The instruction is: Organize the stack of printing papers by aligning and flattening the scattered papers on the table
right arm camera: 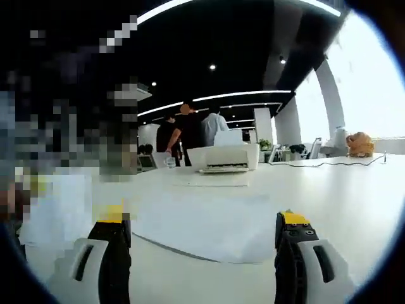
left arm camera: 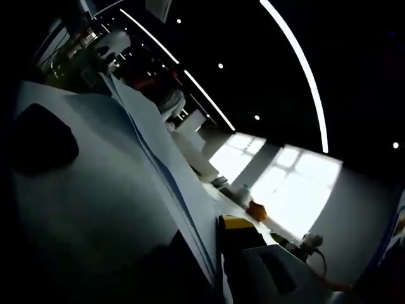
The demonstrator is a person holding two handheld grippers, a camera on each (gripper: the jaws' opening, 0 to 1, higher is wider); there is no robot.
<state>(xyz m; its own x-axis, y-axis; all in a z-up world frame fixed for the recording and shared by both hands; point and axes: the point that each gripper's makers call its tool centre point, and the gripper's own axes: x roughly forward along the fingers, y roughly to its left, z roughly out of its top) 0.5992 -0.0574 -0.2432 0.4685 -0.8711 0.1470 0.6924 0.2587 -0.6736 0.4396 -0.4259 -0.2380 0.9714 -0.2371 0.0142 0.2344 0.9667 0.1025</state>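
Right gripper view shows my right claw [right arm camera: 204, 244] wide apart with loose papers [right arm camera: 209, 228] flat on the desk [right arm camera: 342, 190] just ahead between its jaws, while my left claw [left arm camera: 209, 266] looks clamped on tilted sheets [left arm camera: 126, 183].

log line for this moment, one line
left gripper: gripping paper stack, tilted | right gripper: open above sheets on table | printer behind

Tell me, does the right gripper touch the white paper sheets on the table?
Apart. In the right gripper view, the right gripper stands open, with the white paper sheets lying beyond its yellow tips.
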